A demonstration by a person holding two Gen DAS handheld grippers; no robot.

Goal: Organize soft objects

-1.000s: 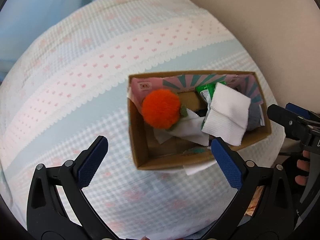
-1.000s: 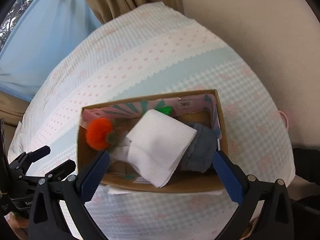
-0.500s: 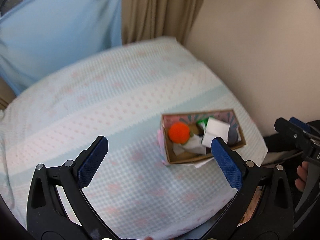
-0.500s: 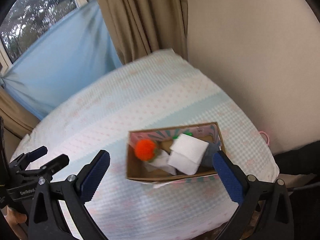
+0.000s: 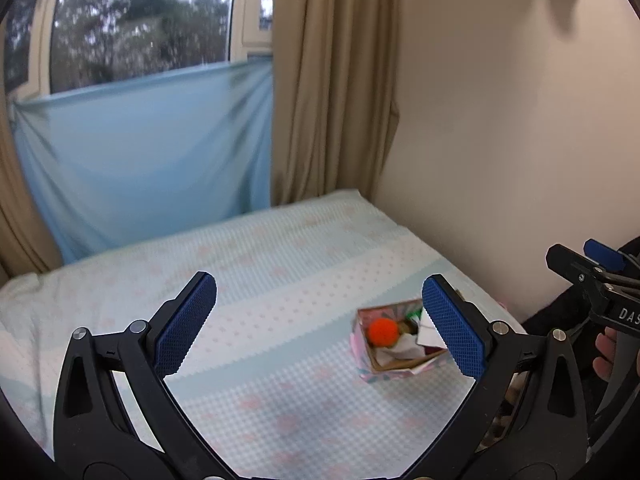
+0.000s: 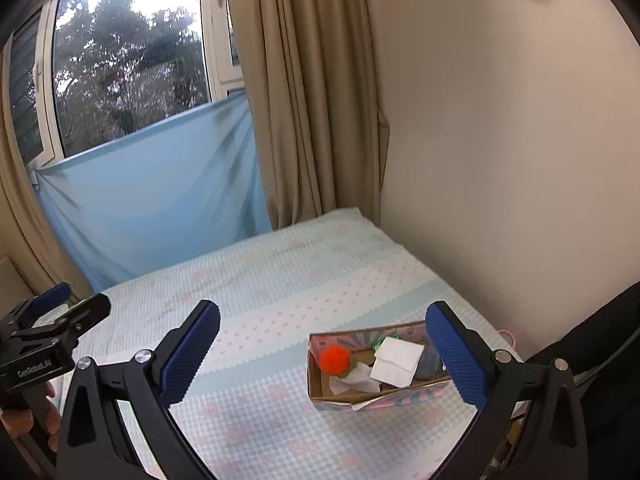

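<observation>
Soft objects fill an open cardboard box [image 6: 360,394] that sits on the bed [image 6: 256,304], near the bed's wall-side edge. An orange pom-pom [image 6: 335,360] lies at one end of the box, round and fuzzy, touching crumpled white paper [image 6: 352,380]. A folded white cloth [image 6: 397,361] rests on top of the pile, tilted, and something grey-blue [image 6: 430,360] sits beside it, partly hidden by the right claw's blue pad. A bit of green [image 6: 378,344] shows against the far wall of the box, too small to name. The box's outer wall carries a pastel pattern.

The right claw [image 6: 322,350] hangs spread wide and holds nothing; the box lies ahead of it, close inside its right finger. The left claw [image 5: 320,320] is likewise spread wide and unloaded, with the box [image 5: 394,362] and pom-pom [image 5: 383,331] ahead, just inside its right finger.
</observation>
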